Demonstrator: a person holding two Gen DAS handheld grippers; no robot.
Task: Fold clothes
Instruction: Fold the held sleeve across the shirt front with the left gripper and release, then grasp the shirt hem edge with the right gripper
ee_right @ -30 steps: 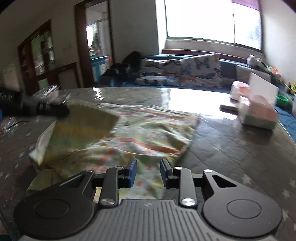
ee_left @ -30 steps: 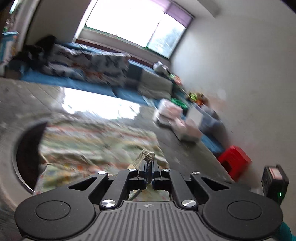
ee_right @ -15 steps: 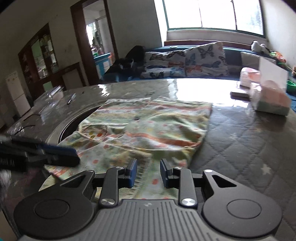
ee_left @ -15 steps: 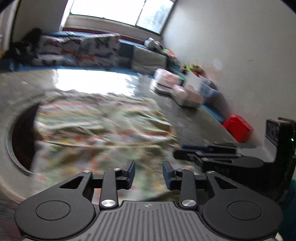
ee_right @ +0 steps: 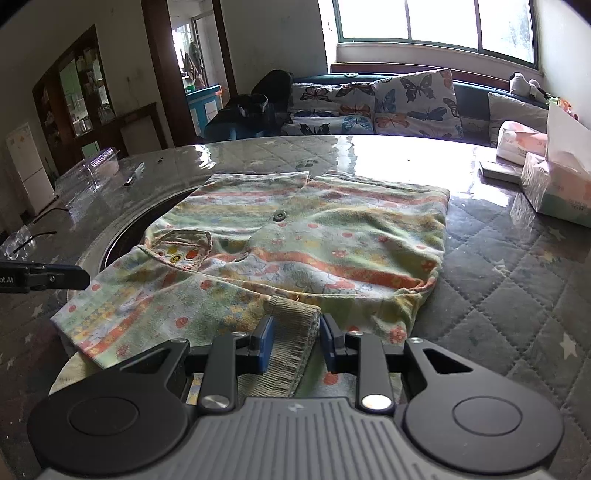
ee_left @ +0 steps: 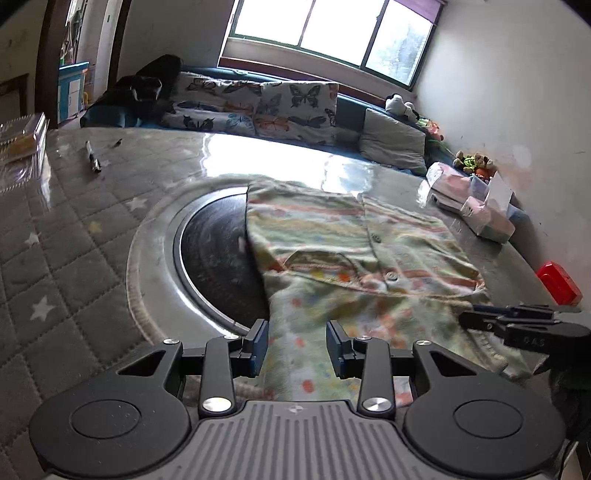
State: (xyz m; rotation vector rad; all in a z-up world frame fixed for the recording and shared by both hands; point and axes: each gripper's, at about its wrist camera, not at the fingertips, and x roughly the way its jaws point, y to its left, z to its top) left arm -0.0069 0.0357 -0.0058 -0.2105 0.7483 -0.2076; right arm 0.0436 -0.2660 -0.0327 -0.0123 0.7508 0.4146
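The table [ee_right: 498, 280] has a soft grey cover, and a flowery shirt [ee_right: 295, 236] lies on it. Both the left gripper [ee_left: 297, 341] and the right gripper [ee_right: 295, 341] have their fingers apart over the shirt, holding nothing.

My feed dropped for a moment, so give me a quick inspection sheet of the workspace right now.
Surface: quilted table with round inset.
Job's things: patterned shirt lying partly folded, ribbed cuff near front edge.
Clutter: pen, plastic box, tissue packs.
Grippers: left hand-held gripper open over shirt; right hand-held gripper open, straddling cuff.
Cables: nothing seen.
Surroundings: sofa with butterfly cushions, window.
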